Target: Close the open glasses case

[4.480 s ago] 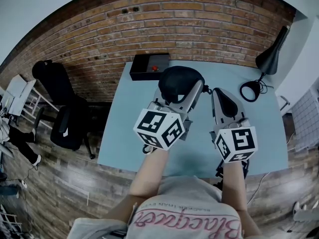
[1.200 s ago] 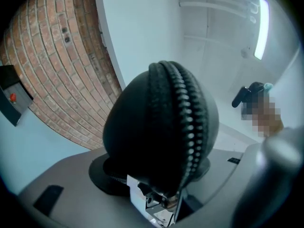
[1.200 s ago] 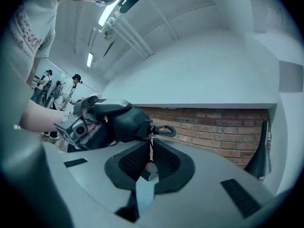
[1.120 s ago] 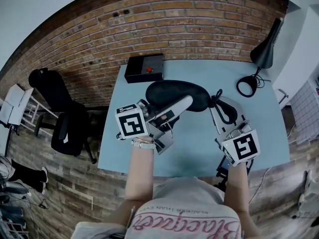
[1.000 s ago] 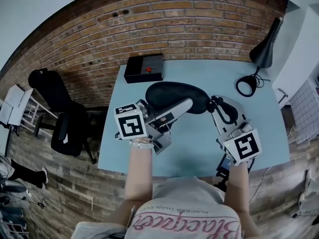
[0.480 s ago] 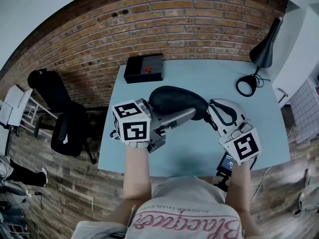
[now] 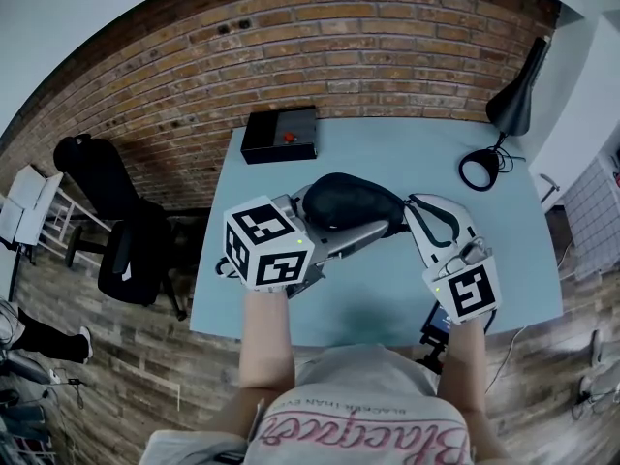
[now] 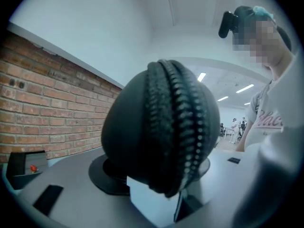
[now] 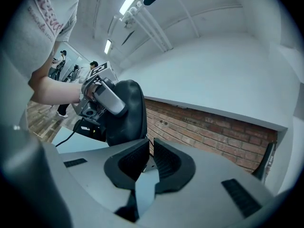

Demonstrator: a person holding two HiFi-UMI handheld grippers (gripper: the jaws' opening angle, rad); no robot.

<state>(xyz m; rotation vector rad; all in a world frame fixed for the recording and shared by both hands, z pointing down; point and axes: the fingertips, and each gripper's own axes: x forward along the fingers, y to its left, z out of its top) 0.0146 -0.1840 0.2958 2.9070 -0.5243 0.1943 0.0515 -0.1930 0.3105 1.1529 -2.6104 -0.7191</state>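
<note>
The black zip-up glasses case (image 7: 349, 201) hangs above the light blue table (image 7: 378, 289), clamped in my left gripper (image 7: 373, 223). In the left gripper view the case (image 8: 161, 141) fills the frame end-on, with its zipper teeth running down the middle and the two halves together; the left gripper (image 8: 159, 198) is shut on it from below. My right gripper (image 7: 415, 206) touches the case's right end. In the right gripper view its jaws (image 9: 148, 160) stand almost together on a small zipper pull, with the case (image 9: 128, 113) just beyond.
A black box with a red button (image 7: 281, 134) sits at the table's far left corner. A black desk lamp (image 7: 513, 105) and its coiled cable (image 7: 481, 174) stand at the far right. A black office chair (image 7: 126, 231) is left of the table, with a brick wall behind.
The left gripper has rolled so its marker cube faces up, turning the case; the case now looks shorter and rounder. The right gripper stayed at the case's right end.
</note>
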